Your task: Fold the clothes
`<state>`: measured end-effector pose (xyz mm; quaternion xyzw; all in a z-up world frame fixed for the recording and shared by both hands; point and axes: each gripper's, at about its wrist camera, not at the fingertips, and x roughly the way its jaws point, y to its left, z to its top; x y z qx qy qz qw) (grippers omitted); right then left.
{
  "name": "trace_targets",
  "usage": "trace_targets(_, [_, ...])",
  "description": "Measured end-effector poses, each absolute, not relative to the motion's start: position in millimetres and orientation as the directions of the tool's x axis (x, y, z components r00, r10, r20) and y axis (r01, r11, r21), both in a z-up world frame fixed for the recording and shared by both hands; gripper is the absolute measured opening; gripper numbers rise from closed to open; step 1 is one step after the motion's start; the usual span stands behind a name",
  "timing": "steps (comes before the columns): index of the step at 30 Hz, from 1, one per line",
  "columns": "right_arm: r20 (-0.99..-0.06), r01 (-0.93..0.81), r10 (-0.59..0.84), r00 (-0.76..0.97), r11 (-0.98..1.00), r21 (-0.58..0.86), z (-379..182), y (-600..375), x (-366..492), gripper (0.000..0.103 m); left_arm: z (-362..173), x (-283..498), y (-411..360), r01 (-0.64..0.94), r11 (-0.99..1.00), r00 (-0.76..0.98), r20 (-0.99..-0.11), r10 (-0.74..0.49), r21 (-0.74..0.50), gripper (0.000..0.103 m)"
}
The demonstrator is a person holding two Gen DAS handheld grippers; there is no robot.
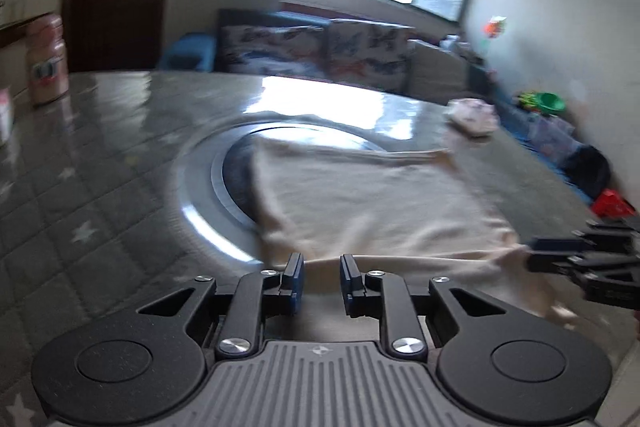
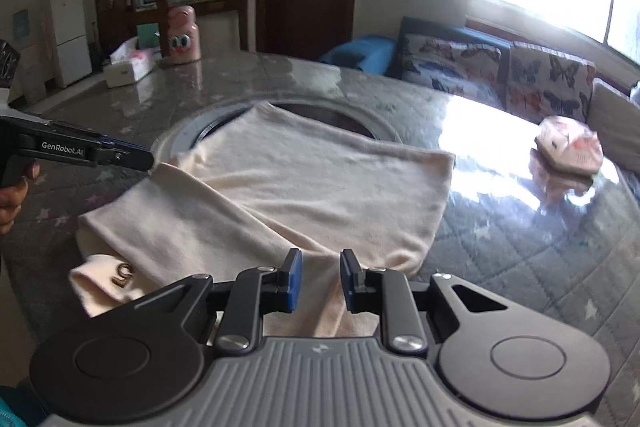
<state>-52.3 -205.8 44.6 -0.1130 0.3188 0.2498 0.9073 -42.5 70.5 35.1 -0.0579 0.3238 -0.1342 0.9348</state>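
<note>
The left gripper [image 1: 320,277], at the bottom centre of its own view, shows its blue pads a narrow gap apart with the cream garment's [image 1: 360,203] near edge lying between and under them. Whether the pads actually pinch the cloth cannot be told from here. In the right wrist view the same tool reaches in from the left edge, its tips meeting a fold of the cloth as if gripping it, with a hand [image 2: 12,203] behind it.

The right gripper [image 2: 320,277] sits low and centre in its view, jaws also narrowly parted over a strip of the fabric that runs up between them. In the left wrist view it enters from the right edge with cloth drawn to its tips, so it probably has hold, though the contact is blurred.

Both tools angle downward at opposite ends of one edge, which suits lifting that edge together for a fold. The garment lies spread mid-frame on the glossy grey table [image 2: 520,227], partly over the round inset [image 1: 208,187], one layer already doubled over. A folded pink item [image 2: 568,147] rests at the right, well apart.
</note>
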Motion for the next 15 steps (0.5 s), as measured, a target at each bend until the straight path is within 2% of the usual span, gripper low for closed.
trace_targets(2, [-0.631,-0.552,0.403,0.663,0.833,-0.047,47.2,-202.8,-56.5,0.020,37.0,-46.7,59.7,0.262,0.946,0.743,-0.585,-0.325,-0.192,0.022])
trace_targets(9, [-0.699,-0.568,0.398,0.594,0.823,-0.015,23.1,-202.2,-55.9,0.020,19.5,-51.9,49.5,0.301,0.940,0.698,-0.636,-0.330,-0.157,0.023])
trace_targets(12, [-0.692,-0.564,0.410,0.594,0.826,0.005,26.3,-206.6,-59.1,0.020,28.5,-66.2,47.9,0.364,0.922,0.687,-0.631,-0.361,-0.130,0.035])
trace_targets(15, [-0.699,-0.579,0.412,0.584,0.815,-0.004,27.3,-207.2,-65.3,0.020,35.6,-86.9,39.7,0.451,0.890,0.679,-0.622,-0.389,-0.064,0.042])
